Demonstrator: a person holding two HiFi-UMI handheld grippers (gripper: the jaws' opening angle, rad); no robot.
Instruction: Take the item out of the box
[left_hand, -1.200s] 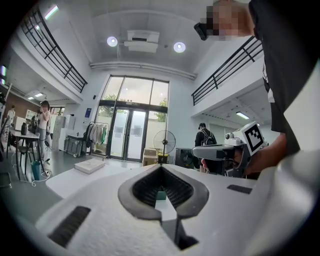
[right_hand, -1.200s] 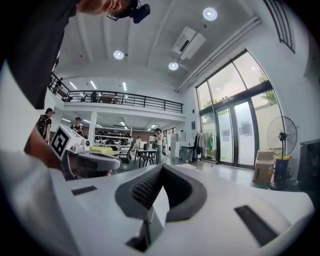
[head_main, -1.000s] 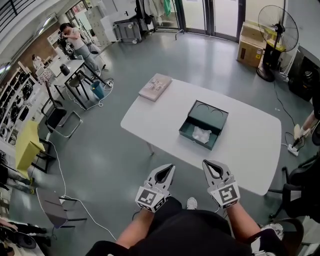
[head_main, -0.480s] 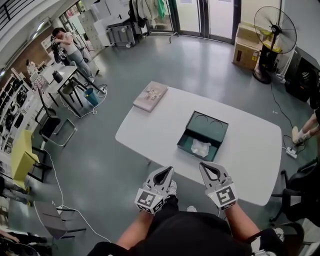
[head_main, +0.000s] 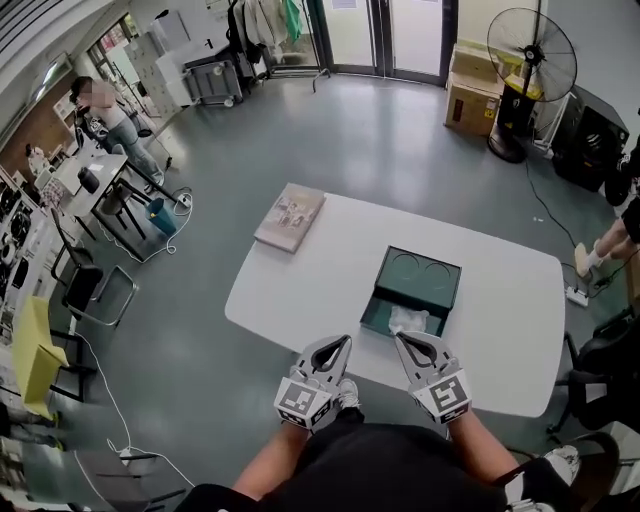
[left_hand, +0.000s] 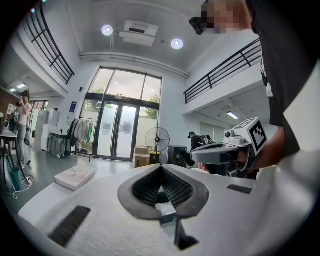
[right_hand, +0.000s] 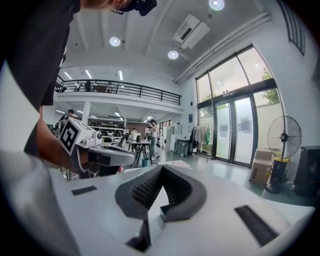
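Head view: a white table (head_main: 300, 290) is seen from above. On it a dark green box (head_main: 425, 275) is laid open, its long axis running from its far end toward the person, and its tray (head_main: 377, 318) is drawn out at the near end. A flat beige book (head_main: 290, 217) is set well apart from the box, off its far left corner. Short of the box's near end, the left gripper (head_main: 341, 344) and the right gripper (head_main: 401, 341) are held side by side and pointed at the box. Both pairs of jaws are closed tip to tip, and nothing is gripped by either. The item (head_main: 408, 320), a pale crumpled packet, is lodged in the tray at the near end of the box. From the jaws it lies ahead and a little lower: almost straight ahead of the right gripper, and ahead and to the right of the left gripper. The right gripper is judged the nearer, its tip showing just beside the box's near edge. In the left gripper view the box and the item can be made out through the loop behind the closed tips. The item's long axis is judged to run across the box, parallel to the box's near edge. Which end is which cannot be told at this size. An opening of the jaws would be called for before any grasp.
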